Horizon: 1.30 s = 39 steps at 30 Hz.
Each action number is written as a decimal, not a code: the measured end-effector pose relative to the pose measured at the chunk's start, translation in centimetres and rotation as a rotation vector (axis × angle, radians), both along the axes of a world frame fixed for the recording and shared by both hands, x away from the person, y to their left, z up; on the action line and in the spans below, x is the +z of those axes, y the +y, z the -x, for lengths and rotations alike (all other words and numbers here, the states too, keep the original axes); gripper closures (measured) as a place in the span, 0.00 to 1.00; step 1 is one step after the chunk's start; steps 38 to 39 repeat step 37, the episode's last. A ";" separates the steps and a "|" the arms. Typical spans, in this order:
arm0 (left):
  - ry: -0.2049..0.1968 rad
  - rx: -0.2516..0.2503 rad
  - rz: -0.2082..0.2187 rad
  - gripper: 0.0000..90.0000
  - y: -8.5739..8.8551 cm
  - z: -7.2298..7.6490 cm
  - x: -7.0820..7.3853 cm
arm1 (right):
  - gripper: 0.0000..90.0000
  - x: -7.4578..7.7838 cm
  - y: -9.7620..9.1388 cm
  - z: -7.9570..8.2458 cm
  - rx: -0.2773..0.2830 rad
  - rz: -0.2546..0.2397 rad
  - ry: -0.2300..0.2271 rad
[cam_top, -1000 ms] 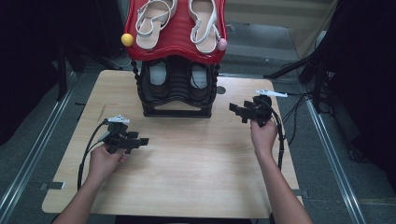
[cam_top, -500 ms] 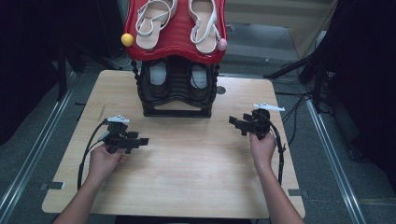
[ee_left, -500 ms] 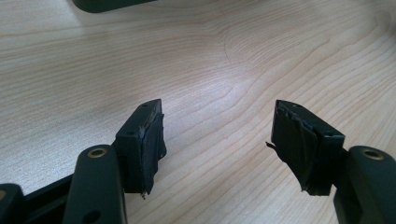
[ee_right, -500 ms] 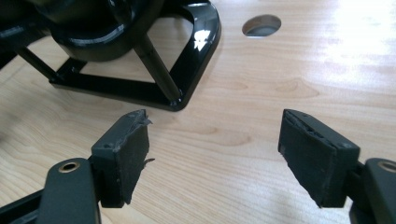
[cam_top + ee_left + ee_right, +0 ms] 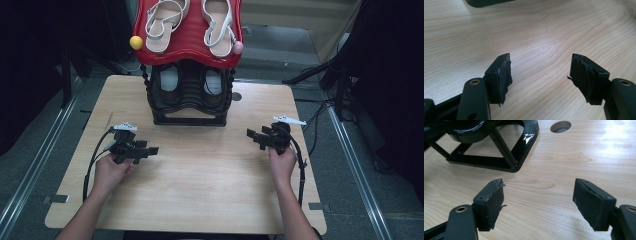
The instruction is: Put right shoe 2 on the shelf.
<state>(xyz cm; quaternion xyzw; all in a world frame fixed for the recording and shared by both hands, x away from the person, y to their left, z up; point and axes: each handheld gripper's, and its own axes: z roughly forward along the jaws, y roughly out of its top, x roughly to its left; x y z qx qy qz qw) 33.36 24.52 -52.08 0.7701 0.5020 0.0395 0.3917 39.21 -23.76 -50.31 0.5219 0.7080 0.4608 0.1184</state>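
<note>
A person's left gripper (image 5: 150, 150) hovers over the wooden table (image 5: 200, 200), jaws spread and empty. Between the hands, at the far edge, stands the shoe rack (image 5: 189, 102). The right gripper (image 5: 251, 136), near its base, is likewise spread and empty.

I hold two grippers, left (image 5: 150, 150) and right (image 5: 251, 136), over one wooden table (image 5: 200, 200) bearing one two-tier shoe rack (image 5: 189, 97), two white sandals (image 5: 165, 20), two dark shoes (image 5: 170, 82) and two knobs (image 5: 136, 42).

Right gripper (image 5: 256, 138) — nearer the person
</note>
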 end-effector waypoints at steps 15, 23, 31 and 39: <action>0.018 0.023 0.012 0.35 0.4 -0.5 -0.5 | 0.29 -1.1 0.0 0.2 -0.002 0.032 0.012; 0.030 0.028 0.009 0.35 0.3 -0.6 -0.7 | 0.29 -1.5 0.4 0.1 0.011 0.055 0.025; 0.044 0.050 0.001 0.33 0.1 -0.8 -0.9 | 0.29 -1.8 0.4 -0.1 0.020 0.071 0.033; 0.051 0.050 -0.012 0.30 -0.2 -0.9 -1.2 | 0.29 -1.9 0.4 -0.2 0.020 0.079 0.037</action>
